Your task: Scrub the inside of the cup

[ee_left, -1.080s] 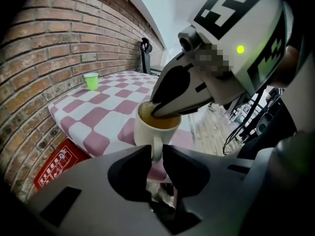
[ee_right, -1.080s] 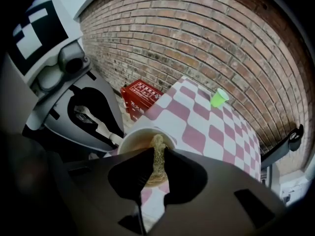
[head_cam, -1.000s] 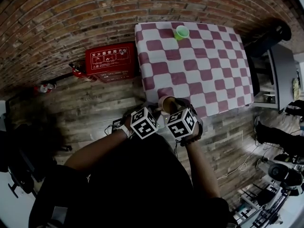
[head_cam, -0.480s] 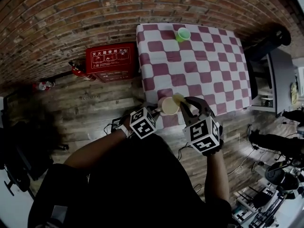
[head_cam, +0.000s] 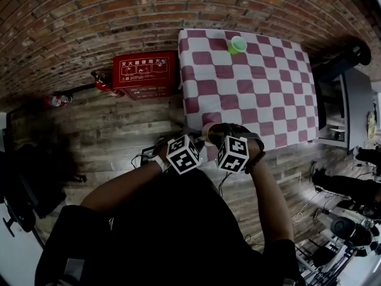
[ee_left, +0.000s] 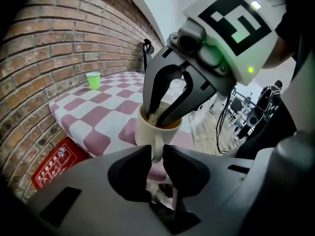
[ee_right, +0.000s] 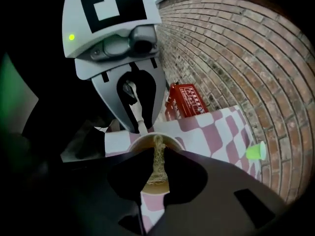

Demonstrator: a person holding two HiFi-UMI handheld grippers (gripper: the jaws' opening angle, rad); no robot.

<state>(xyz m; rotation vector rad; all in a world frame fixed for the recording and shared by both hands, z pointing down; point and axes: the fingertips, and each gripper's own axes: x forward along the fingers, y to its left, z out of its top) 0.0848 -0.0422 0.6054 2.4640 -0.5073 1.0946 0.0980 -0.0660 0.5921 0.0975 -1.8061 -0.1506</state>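
Observation:
A cream mug [ee_left: 153, 130] hangs over the near edge of the checkered table [head_cam: 250, 82]. My left gripper [ee_left: 156, 154] is shut on the mug's handle. My right gripper [ee_right: 158, 157] is shut on a yellowish scrubbing sponge [ee_right: 158, 163], and the sponge reaches down inside the mug [ee_right: 147, 187]. In the left gripper view the right gripper's fingers [ee_left: 158, 90] dip into the mug's mouth. In the head view both marker cubes sit side by side, left gripper [head_cam: 190, 145] and right gripper [head_cam: 222, 137], and they hide most of the mug [head_cam: 208, 130].
A small green cup [head_cam: 237, 44] stands at the table's far edge, near the brick wall [head_cam: 119, 16]. A red box [head_cam: 144, 69] lies on the wood floor left of the table. Furniture and cables [head_cam: 345, 219] crowd the right side.
Half a second ago the right gripper was out to the right of the mug with the sponge. It has swung back left and the sponge is inside the mug again.

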